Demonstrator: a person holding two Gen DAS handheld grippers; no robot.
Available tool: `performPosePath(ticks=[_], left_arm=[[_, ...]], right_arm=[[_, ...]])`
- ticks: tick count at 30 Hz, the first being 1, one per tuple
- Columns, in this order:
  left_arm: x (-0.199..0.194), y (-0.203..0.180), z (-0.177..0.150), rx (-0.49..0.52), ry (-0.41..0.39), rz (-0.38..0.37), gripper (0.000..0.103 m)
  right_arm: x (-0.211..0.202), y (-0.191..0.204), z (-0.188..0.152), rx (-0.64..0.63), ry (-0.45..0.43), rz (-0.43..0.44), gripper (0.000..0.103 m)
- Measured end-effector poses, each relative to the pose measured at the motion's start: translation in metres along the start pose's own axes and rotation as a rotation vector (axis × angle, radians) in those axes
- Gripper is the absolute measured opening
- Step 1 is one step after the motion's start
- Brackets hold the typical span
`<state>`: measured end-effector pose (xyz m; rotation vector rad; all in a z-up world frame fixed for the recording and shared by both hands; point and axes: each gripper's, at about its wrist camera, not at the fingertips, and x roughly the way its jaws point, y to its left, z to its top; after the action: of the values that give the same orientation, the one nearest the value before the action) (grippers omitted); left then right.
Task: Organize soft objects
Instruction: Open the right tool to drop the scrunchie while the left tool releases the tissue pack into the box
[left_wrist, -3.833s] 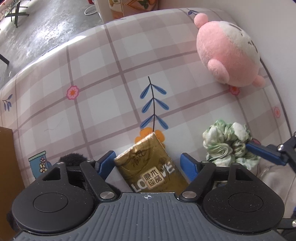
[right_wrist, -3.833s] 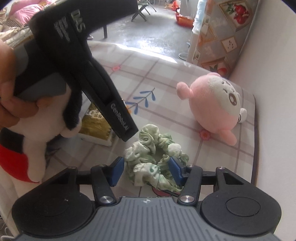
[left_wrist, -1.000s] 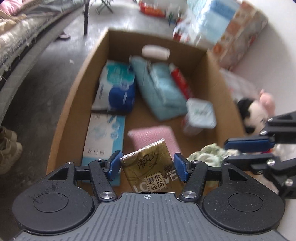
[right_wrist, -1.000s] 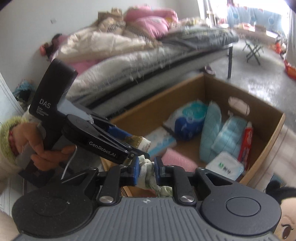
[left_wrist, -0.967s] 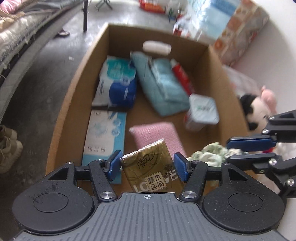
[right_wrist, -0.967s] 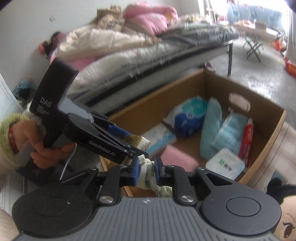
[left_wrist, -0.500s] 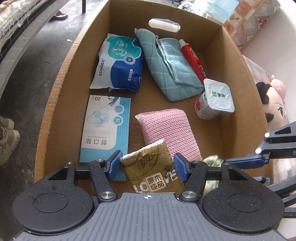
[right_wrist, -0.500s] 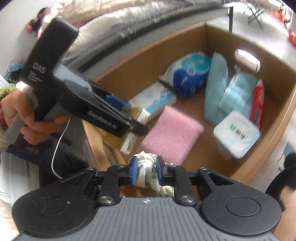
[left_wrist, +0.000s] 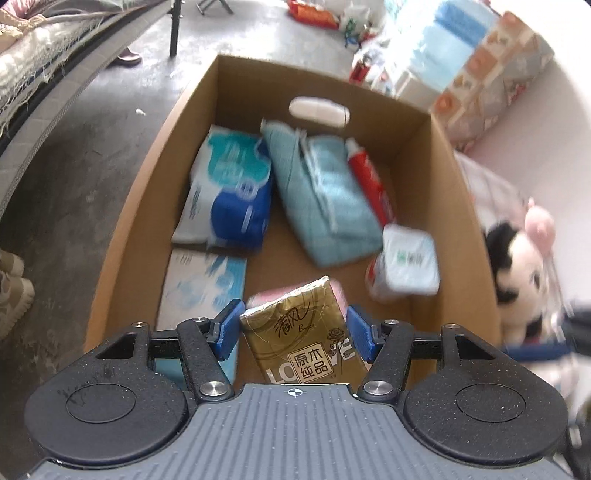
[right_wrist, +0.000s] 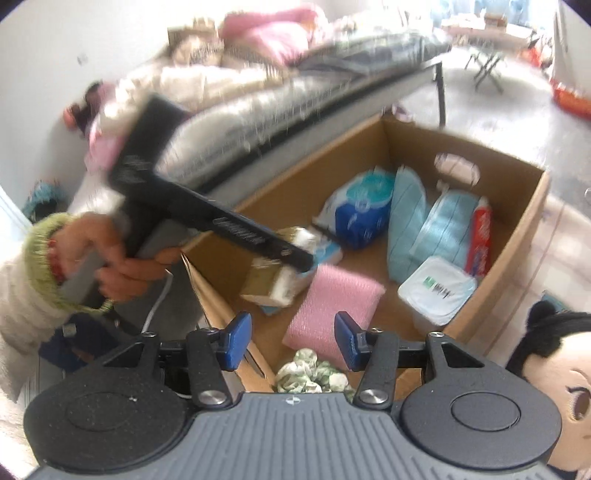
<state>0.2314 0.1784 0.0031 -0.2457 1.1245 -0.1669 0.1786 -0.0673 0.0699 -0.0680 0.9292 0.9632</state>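
My left gripper (left_wrist: 293, 330) is shut on a gold tissue pack (left_wrist: 299, 332) and holds it over the near end of an open cardboard box (left_wrist: 155, 155). In the right wrist view the same pack (right_wrist: 273, 280) hangs over the box (right_wrist: 295, 177), in the left gripper (right_wrist: 295, 258). My right gripper (right_wrist: 291, 341) is over the box's near corner with its jaws opening. A green and white scrunchie (right_wrist: 314, 373) sits low between the blue fingers (right_wrist: 236, 341), free of both pads, beside a pink cloth (right_wrist: 332, 302).
The box holds a blue and white tissue pack (left_wrist: 229, 199), a teal towel (left_wrist: 321, 199), a red tube (left_wrist: 367, 184), a white tub (left_wrist: 406, 262) and a flat blue carton (left_wrist: 203, 284). A black-haired plush doll (left_wrist: 517, 258) stands to the box's right. A bed (right_wrist: 295, 92) runs behind.
The right jaws have parted and let go of the scrunchie, which now sits lower between them. The left gripper still grips the gold pack over the box. Both views have shifted.
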Motion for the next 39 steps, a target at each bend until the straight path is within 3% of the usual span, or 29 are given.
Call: performPosePath(ticks=[4,8,15,18,20,28,34,39], left_arm=[[0.016,-0.008,0.027,-0.06,-0.034,0.003,0.06],[0.045,-0.012,0.052,-0.115,-0.069,0.055,0.06],[0.088,-0.006,0.065,-0.239,-0.021,0.063,0.062],[0.094,-0.005,0.064,-0.26,-0.015,0.059,0.068],[0.094,-0.005,0.063,-0.263,-0.013,0.052,0.075],[0.076,-0.004,0.059,-0.28,-0.02,0.04,0.075],[0.085,-0.01,0.048,-0.233,0.064,0.07,0.075],[0.084,-0.02,0.039,-0.18,0.075,0.063,0.075]], right_arm=[[-0.021,0.0,-0.007,0.009,-0.06,0.012,0.053],[-0.03,-0.002,-0.013,0.0,-0.076,0.008,0.053],[-0.035,-0.01,-0.022,0.007,-0.088,0.008,0.053],[-0.037,-0.013,-0.025,0.013,-0.093,0.009,0.053],[-0.038,-0.014,-0.026,0.015,-0.096,0.007,0.053],[-0.042,-0.014,-0.029,0.025,-0.106,0.003,0.053],[-0.049,-0.013,-0.032,0.045,-0.126,0.001,0.053],[-0.056,-0.009,-0.035,0.043,-0.134,-0.011,0.053]])
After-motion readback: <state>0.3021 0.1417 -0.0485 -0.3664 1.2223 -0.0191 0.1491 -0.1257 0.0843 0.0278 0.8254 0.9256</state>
